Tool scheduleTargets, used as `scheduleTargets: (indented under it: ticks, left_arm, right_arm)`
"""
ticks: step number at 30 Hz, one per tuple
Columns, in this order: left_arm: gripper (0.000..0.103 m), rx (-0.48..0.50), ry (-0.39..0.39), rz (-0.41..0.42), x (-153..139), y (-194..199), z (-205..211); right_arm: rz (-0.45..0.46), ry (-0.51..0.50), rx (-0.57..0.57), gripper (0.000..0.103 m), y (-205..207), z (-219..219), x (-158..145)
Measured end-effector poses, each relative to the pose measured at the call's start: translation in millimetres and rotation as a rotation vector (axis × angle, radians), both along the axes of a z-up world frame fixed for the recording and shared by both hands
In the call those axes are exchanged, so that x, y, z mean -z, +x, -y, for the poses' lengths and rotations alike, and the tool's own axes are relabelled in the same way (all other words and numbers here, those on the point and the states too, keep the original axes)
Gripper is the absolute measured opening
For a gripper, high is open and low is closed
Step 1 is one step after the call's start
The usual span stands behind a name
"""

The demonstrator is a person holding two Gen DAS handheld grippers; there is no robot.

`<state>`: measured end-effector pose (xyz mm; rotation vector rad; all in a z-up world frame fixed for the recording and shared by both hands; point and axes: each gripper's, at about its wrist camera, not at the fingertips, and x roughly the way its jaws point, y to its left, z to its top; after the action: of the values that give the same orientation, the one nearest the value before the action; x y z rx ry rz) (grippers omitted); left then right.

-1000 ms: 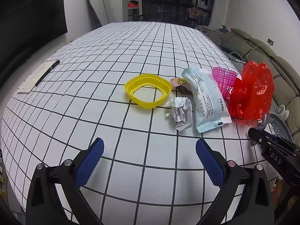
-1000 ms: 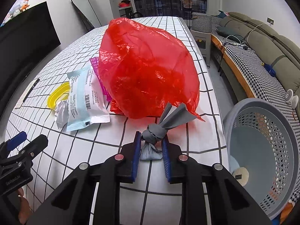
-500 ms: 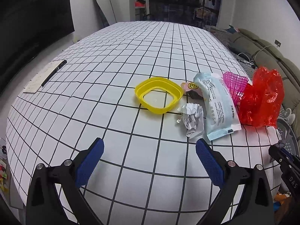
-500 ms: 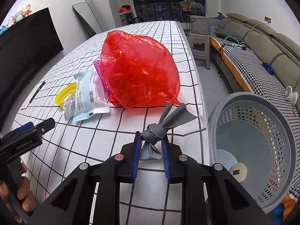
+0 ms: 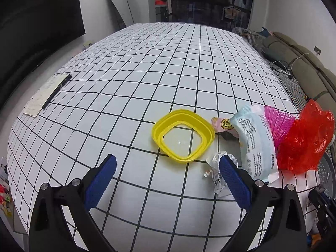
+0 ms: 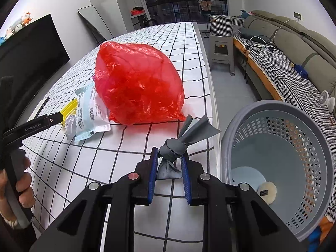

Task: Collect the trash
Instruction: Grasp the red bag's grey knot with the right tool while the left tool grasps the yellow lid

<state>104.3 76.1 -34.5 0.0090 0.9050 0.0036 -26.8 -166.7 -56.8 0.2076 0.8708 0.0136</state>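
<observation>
The right gripper (image 6: 169, 169) is clenched on a small knotted grey bag (image 6: 171, 158), the blue pads pressing its lower pouch from both sides while the knot and loose tails stick up past the fingertips. It hangs over the near right edge of the grid-patterned bed sheet (image 6: 117, 155), just left of a grey perforated basket (image 6: 315, 142) that stands on the floor to the right. A pale disc and a small cream round item lie in the basket's bottom.

The left gripper (image 5: 166, 180) is released, its jaws spread wide with nothing between them, above the sheet's near side. Its right pad overlaps a crumpled white paper (image 5: 214, 168) in the left wrist view; whether they touch I cannot tell.

Just beyond lies a yellow collapsible bowl (image 5: 182, 136). To its right sit a small pink wrapper (image 5: 220, 124), a light blue printed packet (image 5: 256, 140), a pink mesh piece (image 5: 277, 124) and a puffy red plastic bag (image 5: 304, 142), clustered and touching near the right edge. At the far left, a black pen (image 5: 56, 91) rests on a paper sheet (image 5: 40, 98).

In the right wrist view a hand (image 6: 21, 180) grips the left tool's handle.
</observation>
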Motion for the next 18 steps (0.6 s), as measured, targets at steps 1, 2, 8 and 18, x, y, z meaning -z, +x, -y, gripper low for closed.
scheduleTargets:
  ticks: [1,2,8,18]
  left_arm:
    - [0.096,0.004,0.000,-0.005,0,3,1]
    - [0.096,0.008,0.000,-0.011,1,7,2]
    - [0.096,0.018,-0.011,-0.053,7,28,5]
    - [0.096,0.022,-0.042,-0.118,23,46,2]
  right_arm:
    - [0.001,0.002,0.002,0.021,2,1,-1]
    - [0.003,0.003,0.005,0.021,3,2,-2]
    - [-0.006,0.001,0.004,0.021,15,1,-4]
    - [-0.019,-0.001,0.000,0.021,30,0,-2]
